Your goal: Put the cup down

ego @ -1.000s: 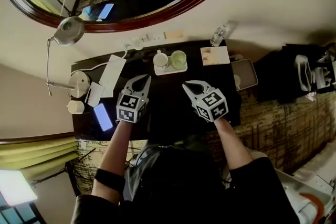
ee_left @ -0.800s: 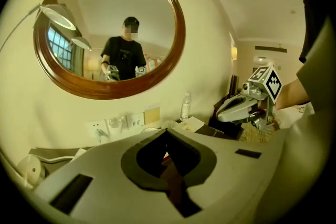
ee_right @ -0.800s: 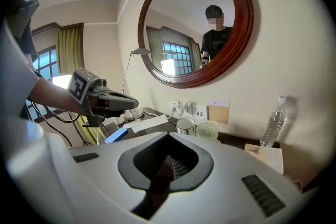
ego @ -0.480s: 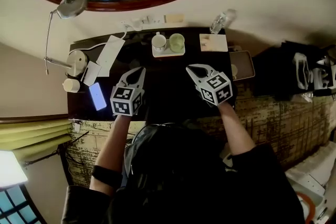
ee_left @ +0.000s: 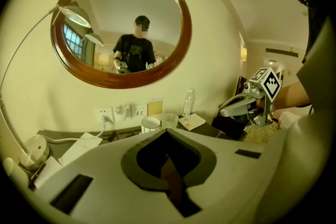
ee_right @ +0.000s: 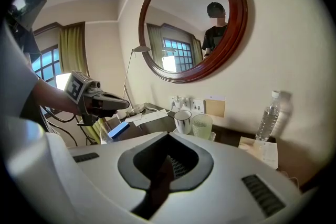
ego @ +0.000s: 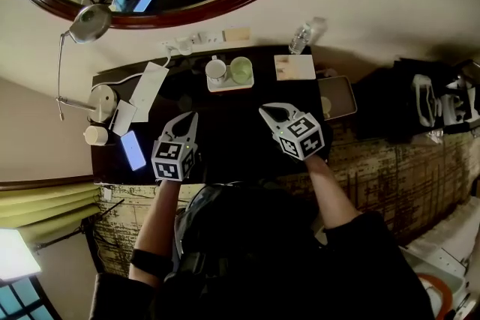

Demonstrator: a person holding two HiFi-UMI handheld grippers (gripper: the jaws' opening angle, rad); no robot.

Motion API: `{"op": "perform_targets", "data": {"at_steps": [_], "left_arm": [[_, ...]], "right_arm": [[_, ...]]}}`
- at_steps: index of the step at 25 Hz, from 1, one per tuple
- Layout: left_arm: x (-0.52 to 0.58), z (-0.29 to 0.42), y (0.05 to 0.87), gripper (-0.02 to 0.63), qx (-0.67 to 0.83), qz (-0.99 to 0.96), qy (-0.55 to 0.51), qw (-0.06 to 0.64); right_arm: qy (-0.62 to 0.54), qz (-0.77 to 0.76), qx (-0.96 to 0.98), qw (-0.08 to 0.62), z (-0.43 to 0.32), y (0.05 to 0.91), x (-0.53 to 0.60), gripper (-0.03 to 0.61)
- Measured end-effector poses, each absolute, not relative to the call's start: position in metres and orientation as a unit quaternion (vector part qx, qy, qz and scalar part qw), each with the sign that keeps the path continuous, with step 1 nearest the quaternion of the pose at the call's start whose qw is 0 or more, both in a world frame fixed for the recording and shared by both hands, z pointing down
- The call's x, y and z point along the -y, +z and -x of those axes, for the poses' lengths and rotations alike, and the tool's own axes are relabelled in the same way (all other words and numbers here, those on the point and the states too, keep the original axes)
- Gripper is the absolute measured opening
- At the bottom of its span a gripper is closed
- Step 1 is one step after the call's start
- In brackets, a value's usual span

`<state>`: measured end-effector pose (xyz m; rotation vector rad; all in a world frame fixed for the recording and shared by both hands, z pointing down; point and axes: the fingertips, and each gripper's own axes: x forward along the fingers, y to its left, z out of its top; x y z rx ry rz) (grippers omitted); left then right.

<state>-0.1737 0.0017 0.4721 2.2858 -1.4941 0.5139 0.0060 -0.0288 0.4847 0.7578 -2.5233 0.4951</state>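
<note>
- Since a second ago, the left tongs (ego: 188,119) are pulling back toward the near edge of the bench (ego: 229,133), sitting farther from the tray (ego: 229,85) than before and rolling a little. The right tongs (ego: 265,112) are barely shifting.
- Both pairs are staying closed. Each gripper view is showing the jaws meeting with nothing between them.
- The white cup (ego: 216,71) is standing upright on the tray at the far side of the bench. It is sitting just beside a pale green glass (ego: 241,70) and well apart from both tongs.
- With the cup resting on the tray and neither pair holding it, the put-down is looking finished. The left hand's retreat is reading as clearing away rather than reaching in.
- Both forearms are reaching in from the near edge, with the tongs pointing toward the far wall and tilting downward over the dark bench top.
- The left pair is hovering just right of the blue phone (ego: 134,151). The right pair is hovering nearer than the notepad (ego: 294,67), with the water bottle (ego: 298,39) standing beyond it against the wall.
</note>
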Motion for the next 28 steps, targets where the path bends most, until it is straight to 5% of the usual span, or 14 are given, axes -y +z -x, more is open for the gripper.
{"op": "perform_targets", "data": {"at_steps": [15, 21, 25, 28], "left_arm": [[0.011, 0.177, 0.479, 0.001, 0.549, -0.792, 0.176, 0.200], [0.011, 0.172, 0.487, 0.002, 0.546, -0.790, 0.181, 0.213], [0.014, 0.165, 0.489, 0.002, 0.543, -0.791, 0.182, 0.218], [0.015, 0.166, 0.495, 0.002, 0.546, -0.788, 0.183, 0.220]], "right_arm": [[0.145, -0.270, 0.909, 0.281, -0.006, 0.508, 0.056, 0.028], [0.044, -0.194, 0.908, 0.368, 0.005, 0.522, 0.083, 0.237], [0.003, -0.152, 0.898, 0.413, 0.013, 0.543, 0.111, 0.434], [-0.028, -0.116, 0.885, 0.450, 0.021, 0.559, 0.130, 0.506]]}}
